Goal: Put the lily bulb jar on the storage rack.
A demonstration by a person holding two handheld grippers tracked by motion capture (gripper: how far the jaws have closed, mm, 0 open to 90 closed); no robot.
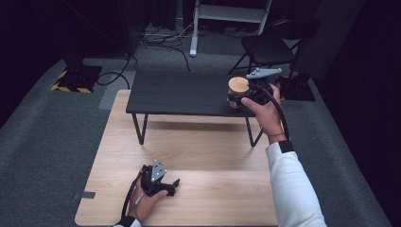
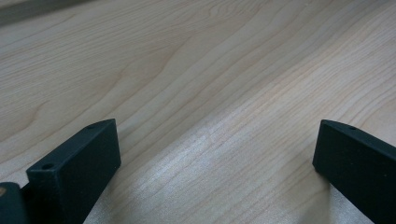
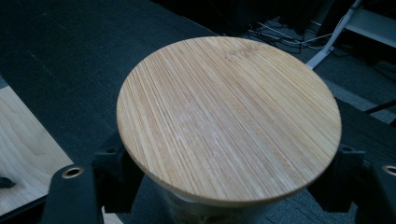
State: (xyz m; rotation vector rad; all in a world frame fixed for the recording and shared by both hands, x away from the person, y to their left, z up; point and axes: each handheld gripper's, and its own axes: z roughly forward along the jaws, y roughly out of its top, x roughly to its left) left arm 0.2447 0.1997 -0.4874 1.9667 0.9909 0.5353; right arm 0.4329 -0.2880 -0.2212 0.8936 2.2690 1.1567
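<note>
A glass jar with a round bamboo lid (image 1: 238, 84) is at the right end of a low black bench (image 1: 179, 92). My right gripper (image 1: 239, 98) is shut on the jar from the right side. In the right gripper view the lid (image 3: 229, 112) spreads across the gap, with my right gripper (image 3: 229, 163) pressing a black jaw against the glass on each side just under it. I cannot tell whether the jar rests on the bench or hangs just above it. My left gripper (image 1: 174, 187) lies on the light wooden table (image 1: 213, 156) near its front left. The left gripper (image 2: 215, 140) is open, with bare wood between its fingers (image 2: 88, 154).
The black bench stands on thin legs on the far half of the wooden table. Grey carpet surrounds the table. A black folding chair (image 1: 269, 47), a white stand (image 1: 227, 14), floor cables (image 1: 161, 40) and a yellow-striped base (image 1: 75, 78) are behind.
</note>
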